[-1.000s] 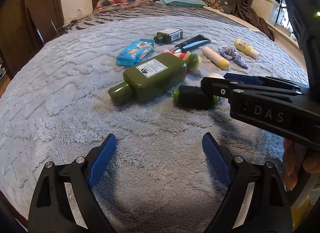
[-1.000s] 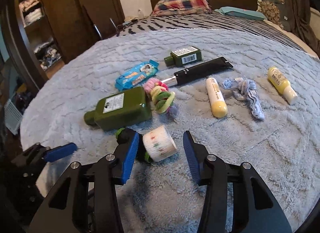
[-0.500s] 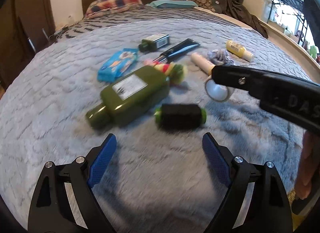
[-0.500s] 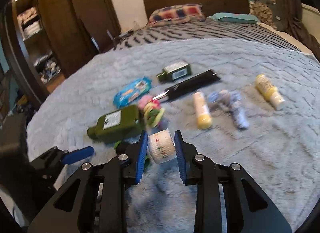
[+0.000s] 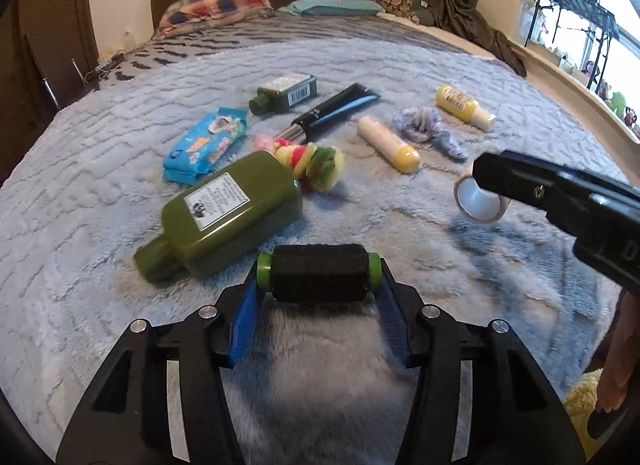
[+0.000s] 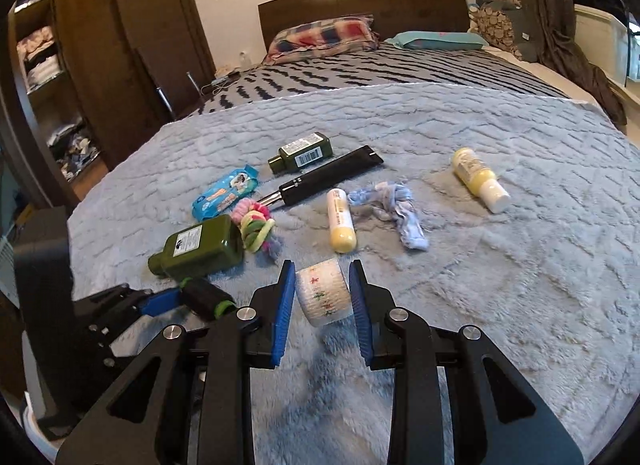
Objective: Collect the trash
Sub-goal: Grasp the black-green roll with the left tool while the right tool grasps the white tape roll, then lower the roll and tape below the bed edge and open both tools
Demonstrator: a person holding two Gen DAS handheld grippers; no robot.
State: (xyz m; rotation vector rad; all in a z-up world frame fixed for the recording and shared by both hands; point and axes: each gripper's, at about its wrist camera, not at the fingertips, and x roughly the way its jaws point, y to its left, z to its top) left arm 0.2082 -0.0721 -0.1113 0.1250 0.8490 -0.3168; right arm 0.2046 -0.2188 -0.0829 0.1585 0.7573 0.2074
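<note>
Left gripper (image 5: 318,301) has just been closing: a second ago its jaws stood wide over bare blanket, now the blue pads sit against the green end caps of the black thread spool (image 5: 318,279), clamped end to end. Spool rests on the grey fleece blanket (image 5: 100,225), just in front of the big olive-green bottle (image 5: 228,221); same spot as before, the gripper came to it. Right gripper (image 6: 322,301) is clamped on the patterned tape roll (image 6: 324,297); a second ago the roll lay on the blanket between open jaws, next to the spool. Now the left view shows the roll (image 5: 478,201) held off the blanket with its shadow below, well right of the spool. Rest of the clutter is unchanged: blue wipes pack (image 5: 206,145), small green bottle (image 5: 286,93), black tube (image 5: 334,111), stack of coloured hair ties (image 5: 312,163), cream tube with yellow cap (image 5: 388,143), crumpled blue-white cloth (image 5: 424,129), yellow bottle with white cap (image 5: 464,107). Person's fingers (image 5: 618,361) are visible at the right edge on the right gripper's handle.
</note>
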